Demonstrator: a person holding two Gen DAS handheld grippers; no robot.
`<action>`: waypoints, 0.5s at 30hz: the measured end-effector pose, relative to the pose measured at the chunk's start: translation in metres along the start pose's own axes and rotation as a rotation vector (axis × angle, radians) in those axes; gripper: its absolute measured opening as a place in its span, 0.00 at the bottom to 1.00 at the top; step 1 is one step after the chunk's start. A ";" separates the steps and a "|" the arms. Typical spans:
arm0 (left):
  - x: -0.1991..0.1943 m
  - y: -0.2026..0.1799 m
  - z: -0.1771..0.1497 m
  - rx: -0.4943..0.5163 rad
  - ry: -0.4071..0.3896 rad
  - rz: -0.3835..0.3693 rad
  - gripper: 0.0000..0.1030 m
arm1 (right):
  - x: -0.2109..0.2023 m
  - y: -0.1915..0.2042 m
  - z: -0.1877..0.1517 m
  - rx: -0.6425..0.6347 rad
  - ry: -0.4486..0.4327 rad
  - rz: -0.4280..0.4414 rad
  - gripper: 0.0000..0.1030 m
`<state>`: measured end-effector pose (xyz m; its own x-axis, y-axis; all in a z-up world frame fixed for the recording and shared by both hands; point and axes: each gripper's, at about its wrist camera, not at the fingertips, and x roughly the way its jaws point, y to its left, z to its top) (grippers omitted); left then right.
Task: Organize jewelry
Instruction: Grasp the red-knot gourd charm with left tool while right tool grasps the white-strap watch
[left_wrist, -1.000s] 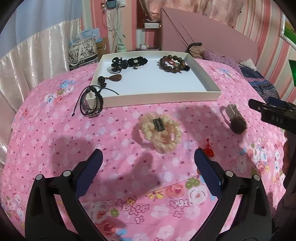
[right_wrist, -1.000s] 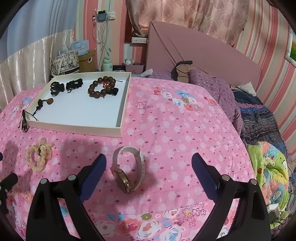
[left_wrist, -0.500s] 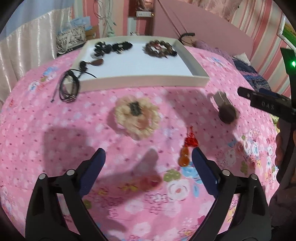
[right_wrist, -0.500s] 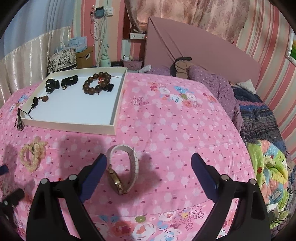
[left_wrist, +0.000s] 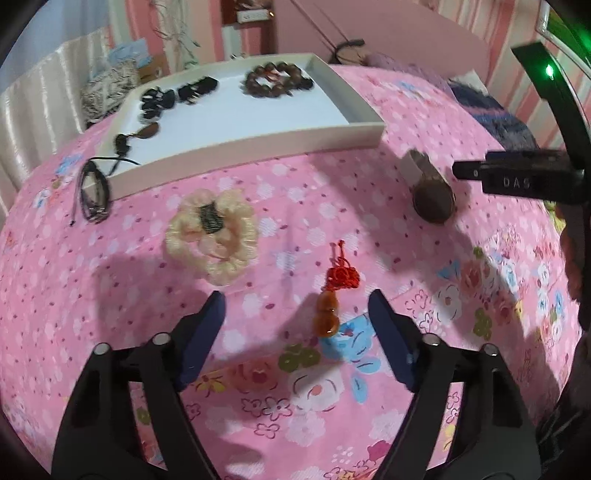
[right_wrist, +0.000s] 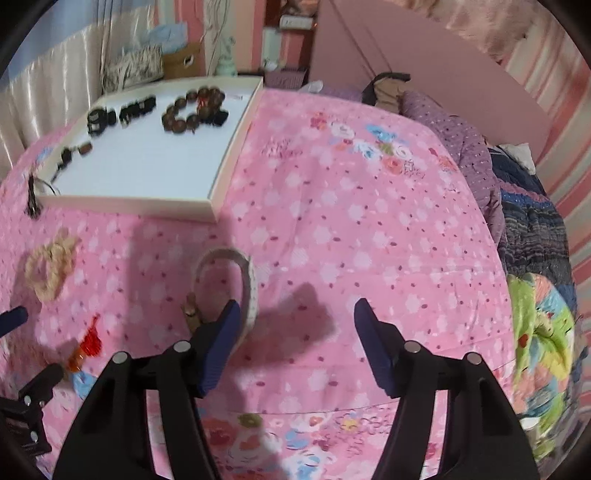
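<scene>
A white tray (left_wrist: 258, 146) on the pink bedspread holds a brown bead bracelet (left_wrist: 275, 75), black pieces (left_wrist: 173, 98) and a brown pendant (left_wrist: 147, 130). On the bedspread lie a cream bead bracelet (left_wrist: 212, 234), a black cord bracelet (left_wrist: 94, 192), a red-knot amber gourd charm (left_wrist: 332, 295) and a white-strap watch (right_wrist: 229, 284). My left gripper (left_wrist: 295, 317) is open just above the charm, which lies between its fingers. My right gripper (right_wrist: 293, 321) is open, its left finger over the watch strap.
The tray (right_wrist: 122, 201) also shows in the right wrist view. A pink headboard (right_wrist: 424, 62) and a purple pillow (right_wrist: 454, 136) lie behind. Colourful bedding (right_wrist: 543, 321) is at the right edge. Bags (left_wrist: 107, 88) stand behind the tray.
My left gripper has moved down and right, from facing the cream bracelet to straddling the gourd charm. My right gripper has moved down toward the watch. Both stay open.
</scene>
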<state>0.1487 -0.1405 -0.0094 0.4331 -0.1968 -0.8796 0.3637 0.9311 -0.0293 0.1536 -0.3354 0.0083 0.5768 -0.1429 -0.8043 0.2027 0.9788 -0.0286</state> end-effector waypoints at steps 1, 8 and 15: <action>0.004 -0.001 0.002 0.007 0.011 -0.006 0.67 | 0.002 -0.001 0.003 -0.008 0.021 0.008 0.57; 0.031 -0.007 0.013 0.019 0.061 -0.040 0.54 | 0.015 0.002 0.015 -0.027 0.078 0.042 0.49; 0.042 -0.007 0.021 0.007 0.073 -0.064 0.28 | 0.034 0.013 0.020 -0.039 0.125 0.055 0.39</action>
<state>0.1814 -0.1620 -0.0358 0.3475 -0.2328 -0.9083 0.3950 0.9149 -0.0833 0.1921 -0.3310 -0.0076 0.4822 -0.0719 -0.8731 0.1412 0.9900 -0.0035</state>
